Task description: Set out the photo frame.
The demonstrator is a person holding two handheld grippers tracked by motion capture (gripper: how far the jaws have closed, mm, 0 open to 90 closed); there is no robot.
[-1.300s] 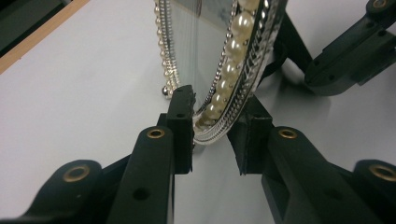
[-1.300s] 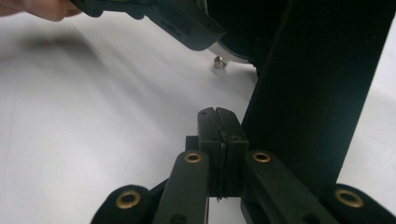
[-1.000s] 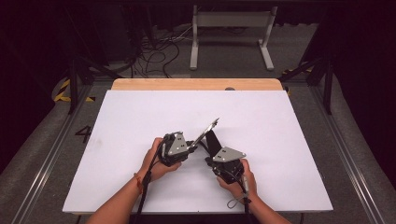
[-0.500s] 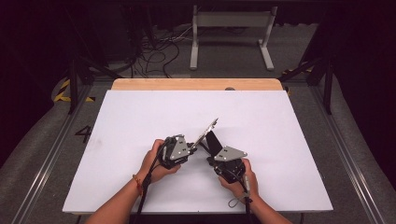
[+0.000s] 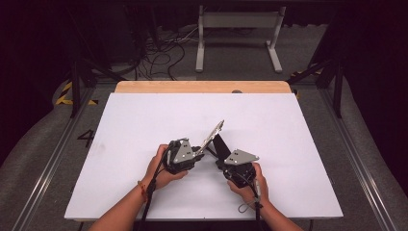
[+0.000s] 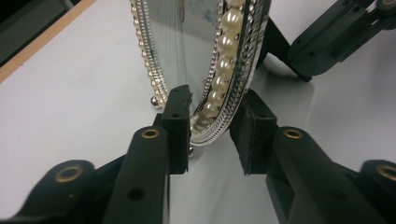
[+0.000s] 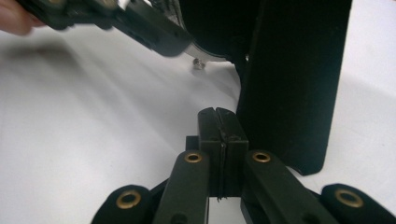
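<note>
A pearl-trimmed picture frame (image 5: 213, 135) stands just below the centre of the high view on the white surface (image 5: 144, 120), leaning back on its black easel stand (image 5: 220, 147). In the left gripper view the frame's beaded silver rim (image 6: 219, 79) rises between the fingers (image 6: 180, 121) of the left gripper (image 5: 195, 155); these have just been opening, and now stand apart from the rim on both sides, with the frame's lower edge between them but unpressed. The right gripper (image 7: 218, 122) sits at lower centre of its own view with its fingers closed together on nothing, just beside the black stand (image 7: 294, 84). The frame looks light but stiff, and probably fragile: a glass or clear front, glued pearls that could pop off, and smooth plated metal that may slip under hard pads. The safest hold seems to be across the rim's edge low down near the small ball feet (image 6: 153, 100), squeezing gently, or on the flat stand, which is matte and should resist sliding.
</note>
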